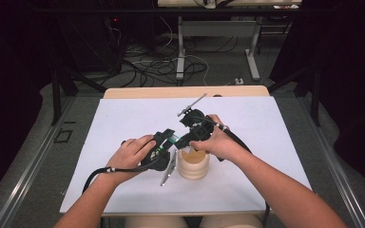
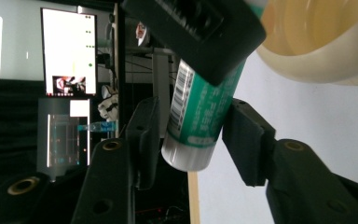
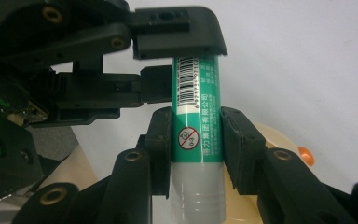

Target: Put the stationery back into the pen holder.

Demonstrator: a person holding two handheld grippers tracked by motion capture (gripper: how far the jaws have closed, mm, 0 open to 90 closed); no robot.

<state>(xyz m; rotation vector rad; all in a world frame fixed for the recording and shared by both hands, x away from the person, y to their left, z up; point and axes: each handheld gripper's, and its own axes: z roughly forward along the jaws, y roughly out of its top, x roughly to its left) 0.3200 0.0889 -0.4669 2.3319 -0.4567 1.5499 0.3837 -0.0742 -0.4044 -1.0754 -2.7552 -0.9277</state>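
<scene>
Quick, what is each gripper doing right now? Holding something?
Left gripper: shut on the green glue stick, near its white end.
Right gripper: shut on the same glue stick, around its green middle.

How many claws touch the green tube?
2. The right claw clamps the green tube at its middle; the left claw closes on its white-capped end.

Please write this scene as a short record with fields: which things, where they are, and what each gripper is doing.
held thing: green glue stick, white cap end toward the right gripper's camera
right gripper: shut on the glue stick's body
left gripper: jaws either side of the stick's white end; contact not clear
nearby: cream ridged pot, open top, under the right hand
surface: white table top
</scene>
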